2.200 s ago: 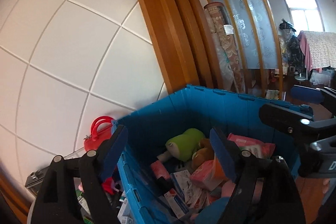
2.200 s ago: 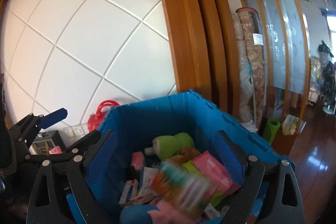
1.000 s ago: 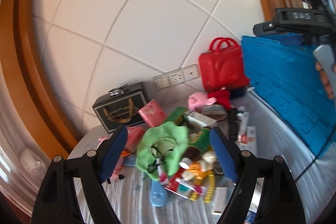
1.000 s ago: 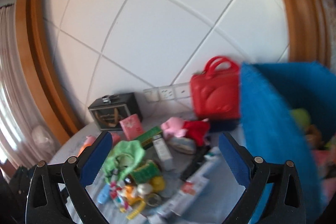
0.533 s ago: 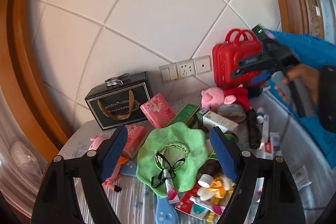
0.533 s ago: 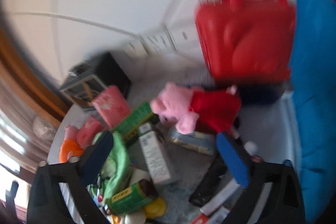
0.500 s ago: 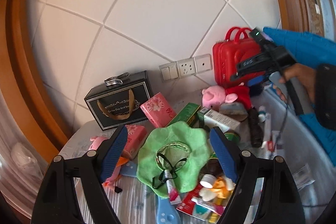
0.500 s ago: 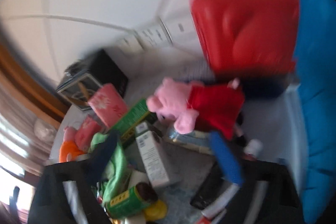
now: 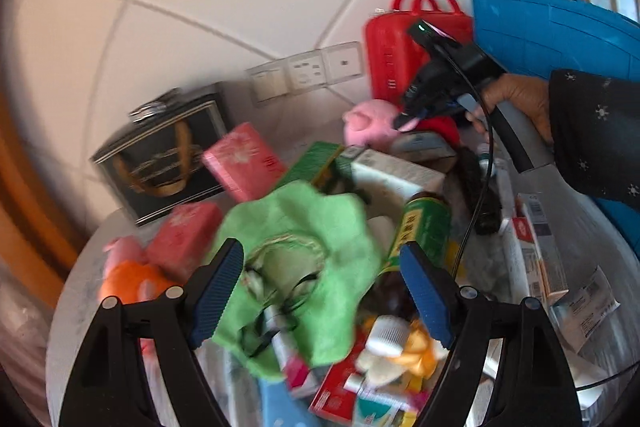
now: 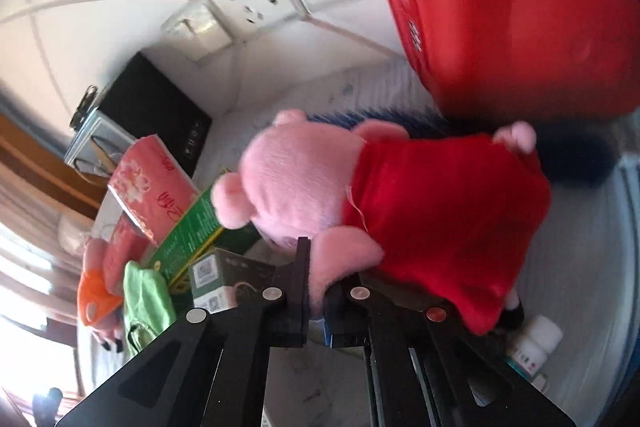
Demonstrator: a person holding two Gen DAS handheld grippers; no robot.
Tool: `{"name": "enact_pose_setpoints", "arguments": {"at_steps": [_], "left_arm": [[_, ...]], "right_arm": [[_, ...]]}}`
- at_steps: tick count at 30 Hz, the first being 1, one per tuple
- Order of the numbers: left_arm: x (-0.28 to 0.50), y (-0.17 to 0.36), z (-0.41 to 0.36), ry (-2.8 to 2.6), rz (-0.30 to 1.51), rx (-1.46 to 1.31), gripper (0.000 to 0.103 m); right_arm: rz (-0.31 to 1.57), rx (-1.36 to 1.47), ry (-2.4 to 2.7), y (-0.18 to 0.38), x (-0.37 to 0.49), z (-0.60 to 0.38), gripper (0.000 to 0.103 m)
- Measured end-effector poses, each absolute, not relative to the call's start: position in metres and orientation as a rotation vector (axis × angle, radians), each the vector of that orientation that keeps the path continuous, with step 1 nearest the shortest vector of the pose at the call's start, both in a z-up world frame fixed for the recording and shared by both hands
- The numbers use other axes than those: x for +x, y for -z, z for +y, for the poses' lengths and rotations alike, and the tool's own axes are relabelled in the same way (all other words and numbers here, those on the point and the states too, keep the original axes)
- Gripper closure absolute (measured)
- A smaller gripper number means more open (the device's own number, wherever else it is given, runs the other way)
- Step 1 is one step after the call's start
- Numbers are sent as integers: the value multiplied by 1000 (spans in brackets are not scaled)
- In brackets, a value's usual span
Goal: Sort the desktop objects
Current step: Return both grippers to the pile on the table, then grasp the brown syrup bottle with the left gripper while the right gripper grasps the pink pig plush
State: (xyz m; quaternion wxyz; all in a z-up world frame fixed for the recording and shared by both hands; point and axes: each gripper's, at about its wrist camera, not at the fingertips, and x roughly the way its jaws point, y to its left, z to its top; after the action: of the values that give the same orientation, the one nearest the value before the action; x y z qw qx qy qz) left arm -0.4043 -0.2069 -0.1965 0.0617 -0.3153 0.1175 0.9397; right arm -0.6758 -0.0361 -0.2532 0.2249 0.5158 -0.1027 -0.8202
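A pink pig plush in a red dress [image 10: 360, 195] lies on the table in front of a red case [image 10: 520, 7]. My right gripper [image 10: 318, 279] is shut on the plush's arm; it also shows in the left wrist view [image 9: 408, 115] at the plush [image 9: 370, 121]. My left gripper [image 9: 320, 287] is open and empty, low over a green cloth hat [image 9: 304, 247] in the pile. A green can [image 9: 424, 227] lies just right of the hat.
A blue crate [image 9: 560, 31] stands at the right. A black gift bag [image 9: 160, 155], pink tissue packs [image 9: 244, 163], a green box [image 10: 192, 231], white boxes [image 9: 396, 171], tubes and a small white bottle [image 10: 536, 343] crowd the table. Wall sockets [image 9: 304, 75] are behind.
My right gripper moved down onto the pig plush and shut on its arm. My left gripper dropped closer over the green hat, still open.
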Motion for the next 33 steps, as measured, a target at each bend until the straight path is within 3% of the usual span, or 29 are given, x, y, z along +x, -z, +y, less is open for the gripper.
{"name": "enact_pose_setpoints", "arguments": {"at_steps": [9,12,13,15,23,33], "left_arm": [[-454,228,-143,-2451,468,-943,23],[-476,249,-146,-2349,398,-1086,48],[-481,252,-151,-2340,364,-1116,50],[-488,262,-161,-2314,301,-1177,50],[-481,268,-154,-2336,324,-1191,52],[-445,226,-172,-2482,311,-1082,52]], "right_arm": [[-207,1328,2277,224,-655,-30,98],[-205,1350,2267,230,-656,-29,98],[-205,1354,2261,232,-656,-28,98],[-218,1363,2247,236,-656,-28,98],[-298,1433,2213,259,-669,-28,98],[-348,1240,2258,199,-638,-20,98]]}}
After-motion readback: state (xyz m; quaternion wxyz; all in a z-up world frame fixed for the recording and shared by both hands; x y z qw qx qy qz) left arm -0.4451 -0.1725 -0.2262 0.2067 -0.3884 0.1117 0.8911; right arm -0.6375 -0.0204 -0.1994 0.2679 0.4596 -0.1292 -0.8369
